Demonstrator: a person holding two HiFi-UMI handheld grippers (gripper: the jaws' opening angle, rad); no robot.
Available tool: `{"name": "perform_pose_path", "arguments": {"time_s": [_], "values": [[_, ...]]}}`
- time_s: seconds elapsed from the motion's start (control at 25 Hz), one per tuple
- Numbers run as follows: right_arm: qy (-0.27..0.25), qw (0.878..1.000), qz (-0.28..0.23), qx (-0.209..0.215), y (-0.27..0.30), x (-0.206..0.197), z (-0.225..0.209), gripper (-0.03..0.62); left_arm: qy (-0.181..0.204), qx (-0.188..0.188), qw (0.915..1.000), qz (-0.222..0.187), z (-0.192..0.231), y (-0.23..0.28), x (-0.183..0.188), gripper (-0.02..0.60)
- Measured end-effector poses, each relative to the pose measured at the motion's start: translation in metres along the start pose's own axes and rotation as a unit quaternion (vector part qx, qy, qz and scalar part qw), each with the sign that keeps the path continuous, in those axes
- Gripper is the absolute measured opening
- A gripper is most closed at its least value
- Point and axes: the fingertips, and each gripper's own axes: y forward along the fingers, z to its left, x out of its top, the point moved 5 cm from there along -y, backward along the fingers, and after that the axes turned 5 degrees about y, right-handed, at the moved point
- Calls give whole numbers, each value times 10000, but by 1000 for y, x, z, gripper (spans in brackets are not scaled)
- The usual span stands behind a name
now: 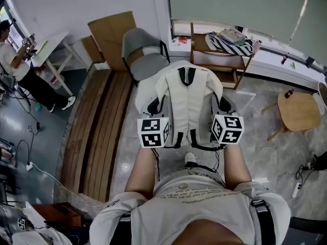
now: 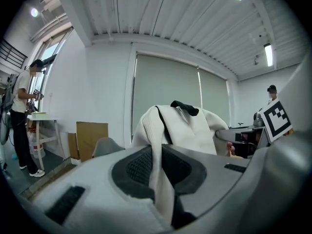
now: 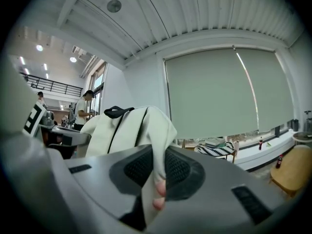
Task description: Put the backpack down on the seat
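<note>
One white backpack (image 1: 186,101) hangs upright in the air, just short of the one grey chair (image 1: 145,55) and not yet on its seat. Two grippers carry it: the left hand-held gripper (image 2: 161,177) and the right hand-held gripper (image 3: 156,179) are each clamped on a fold of its fabric. One round wooden stool (image 1: 300,111) stands off to the right.

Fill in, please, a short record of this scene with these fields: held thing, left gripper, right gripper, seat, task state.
held thing: white backpack, lifted off the floor in front of the person
left gripper: jaws closed on a fold of the backpack's white fabric
right gripper: jaws closed on white fabric on the backpack's other side
seat: gray chair, just beyond the backpack
task state: backpack carried by both grippers, not yet on the seat
</note>
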Motion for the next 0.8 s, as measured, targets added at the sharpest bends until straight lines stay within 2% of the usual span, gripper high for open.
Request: {"name": "perform_pose_path", "arguments": {"time_s": [0.56,0.8], "values": [[-11,9993,146,347,126,22,-67,60,-50,281,9993,222,17,128,17,54],[-37,9980,228,585,176,29,-76,60,-173,489,9983,270,35,163,19,54]]}}
